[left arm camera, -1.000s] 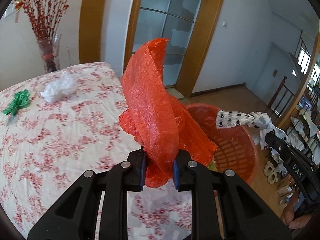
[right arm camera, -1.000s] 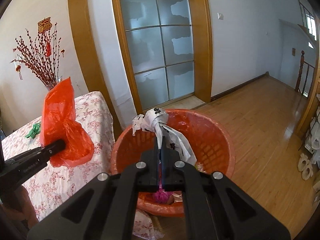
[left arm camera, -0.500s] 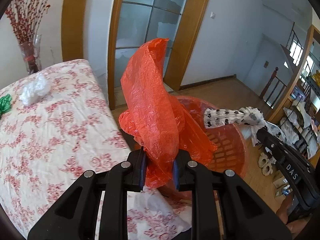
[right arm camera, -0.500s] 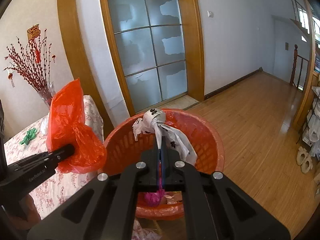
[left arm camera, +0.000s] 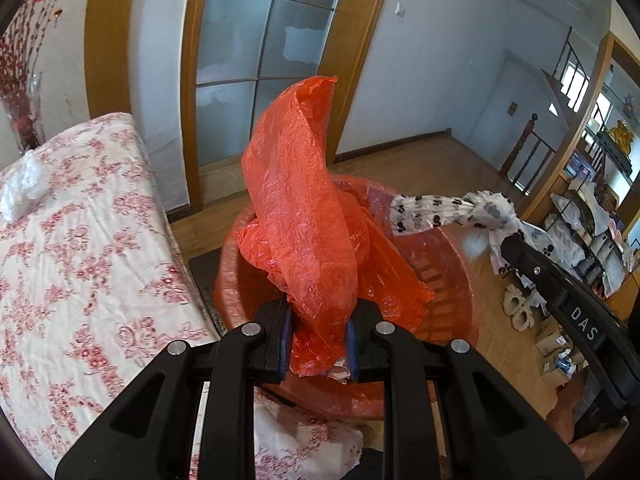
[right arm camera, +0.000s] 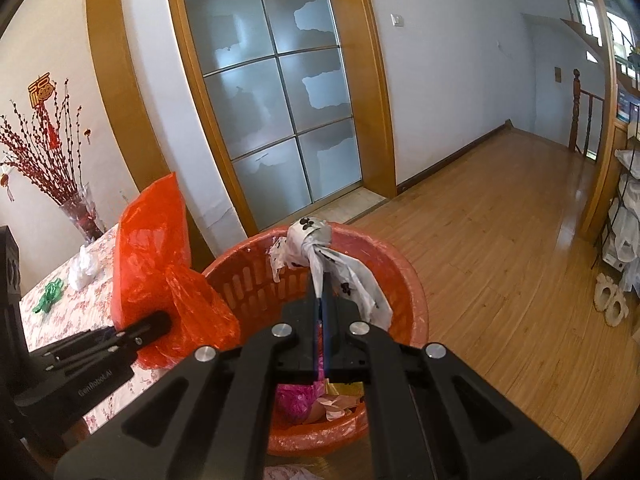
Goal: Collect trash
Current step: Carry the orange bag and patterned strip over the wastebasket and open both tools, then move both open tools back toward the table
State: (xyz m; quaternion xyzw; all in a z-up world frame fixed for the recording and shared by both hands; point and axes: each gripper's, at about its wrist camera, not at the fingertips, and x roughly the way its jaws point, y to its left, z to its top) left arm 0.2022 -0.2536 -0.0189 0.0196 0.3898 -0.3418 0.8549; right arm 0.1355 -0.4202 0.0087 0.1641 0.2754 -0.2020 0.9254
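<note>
The red basket (right arm camera: 400, 276), round with slotted plastic walls, is set on the wooden floor (right arm camera: 500, 264) just off the bench (left arm camera: 80, 264) corner, where the flowered cloth hangs. The left tongs (left arm camera: 316, 340) are clamped on a crinkled, thin orange bag (left arm camera: 304, 216) held over the basket rim. The right tongs (right arm camera: 320, 320) are pressed together on a knotted white spotted bag (right arm camera: 320, 248) above the basket. Open floor is seen beyond.

Room: white walls, wood floor, daylight from the right.
Frosted glass door (right arm camera: 276, 120) in wood frame; floral-cloth table (left arm camera: 80, 264) at left, vase of red branches (right arm camera: 76, 208) on it.
</note>
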